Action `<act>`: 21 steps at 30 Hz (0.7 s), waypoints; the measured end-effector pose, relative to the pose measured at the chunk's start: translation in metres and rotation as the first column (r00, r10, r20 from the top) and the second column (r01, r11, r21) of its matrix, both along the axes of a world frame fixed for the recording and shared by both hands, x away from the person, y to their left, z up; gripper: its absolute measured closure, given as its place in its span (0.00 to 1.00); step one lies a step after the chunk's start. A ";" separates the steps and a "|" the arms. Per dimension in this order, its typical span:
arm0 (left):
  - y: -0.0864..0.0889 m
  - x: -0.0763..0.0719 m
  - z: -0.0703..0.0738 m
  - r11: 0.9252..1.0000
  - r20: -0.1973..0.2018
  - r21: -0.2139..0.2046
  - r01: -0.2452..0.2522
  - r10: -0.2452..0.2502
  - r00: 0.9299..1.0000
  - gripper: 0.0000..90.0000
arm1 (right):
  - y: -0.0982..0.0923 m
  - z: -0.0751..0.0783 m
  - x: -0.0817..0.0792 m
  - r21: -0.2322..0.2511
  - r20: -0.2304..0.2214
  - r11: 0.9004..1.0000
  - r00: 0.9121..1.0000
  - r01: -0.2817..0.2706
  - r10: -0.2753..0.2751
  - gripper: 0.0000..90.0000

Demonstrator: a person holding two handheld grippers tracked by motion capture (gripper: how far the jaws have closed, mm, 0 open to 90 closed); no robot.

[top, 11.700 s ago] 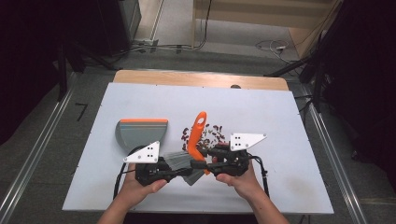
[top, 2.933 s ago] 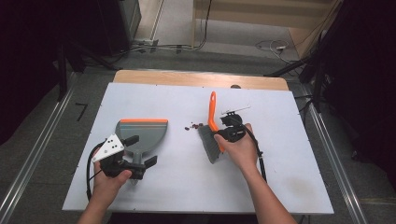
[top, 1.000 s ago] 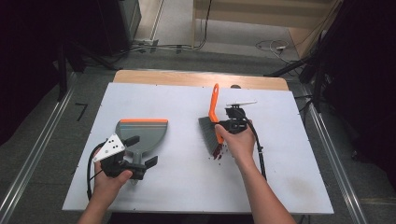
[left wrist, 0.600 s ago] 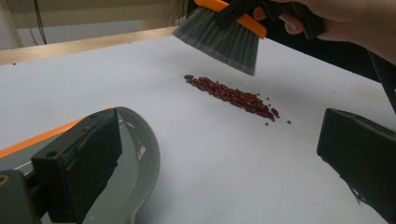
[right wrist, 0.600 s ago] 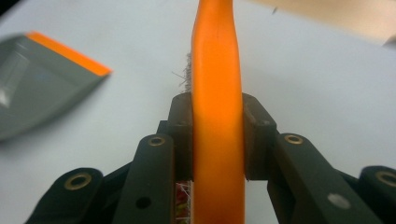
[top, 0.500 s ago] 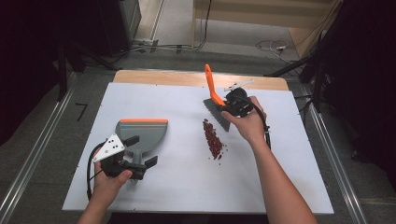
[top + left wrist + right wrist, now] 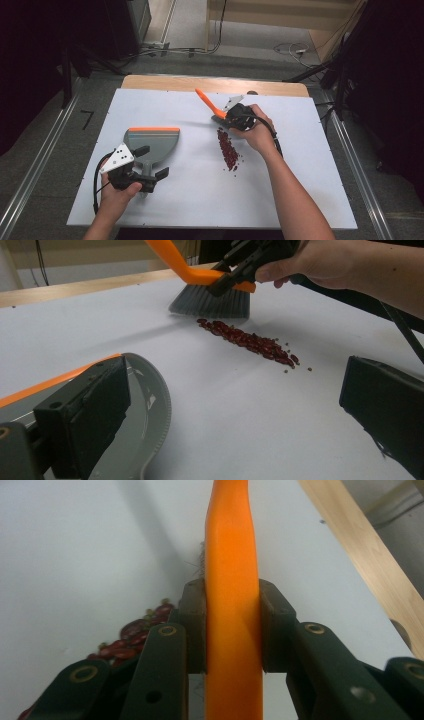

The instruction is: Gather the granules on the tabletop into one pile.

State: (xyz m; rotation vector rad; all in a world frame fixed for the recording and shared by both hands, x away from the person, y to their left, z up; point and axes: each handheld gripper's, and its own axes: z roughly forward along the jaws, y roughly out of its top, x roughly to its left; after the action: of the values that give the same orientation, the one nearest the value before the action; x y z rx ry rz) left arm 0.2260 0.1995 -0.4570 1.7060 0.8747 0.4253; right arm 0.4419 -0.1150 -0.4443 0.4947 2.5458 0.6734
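Right claw (image 7: 227,116) of mine pinches the brush (image 7: 232,605) handle above the beans (image 7: 227,148); left claw (image 7: 150,176) spread by the dustpan (image 7: 152,142).

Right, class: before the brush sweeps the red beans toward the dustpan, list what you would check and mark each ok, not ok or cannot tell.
1. Right tool clamped on the orange-handled brush: ok.
2. Grey bristles sit at the far end of the line of red beans: ok.
3. Beans gathered in one line on the white table: ok, a few crumbs stray.
4. Grey dustpan with orange lip lies left of the beans, apart from them: ok.
5. Left tool gripping the dustpan handle: not ok, its jaws stand open.
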 end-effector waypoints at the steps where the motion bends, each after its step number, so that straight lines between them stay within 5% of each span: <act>1: 0.000 0.000 0.000 1.000 0.000 -0.001 0.000 0.000 1.000 0.00 | 0.004 -0.002 -0.004 -0.008 -0.011 0.999 0.999 -0.040 0.040 0.76; 21: -0.001 0.000 0.000 1.000 -0.001 0.002 0.004 -0.004 1.000 0.00 | 0.001 -0.006 -0.034 -0.081 -0.062 0.981 0.983 -0.175 0.170 0.76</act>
State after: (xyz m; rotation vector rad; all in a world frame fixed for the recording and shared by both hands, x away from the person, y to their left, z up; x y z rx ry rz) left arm 0.2258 0.1985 -0.4566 1.7098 0.8721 0.4232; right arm 0.4076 -0.1145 -0.4501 0.2680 2.6782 0.6141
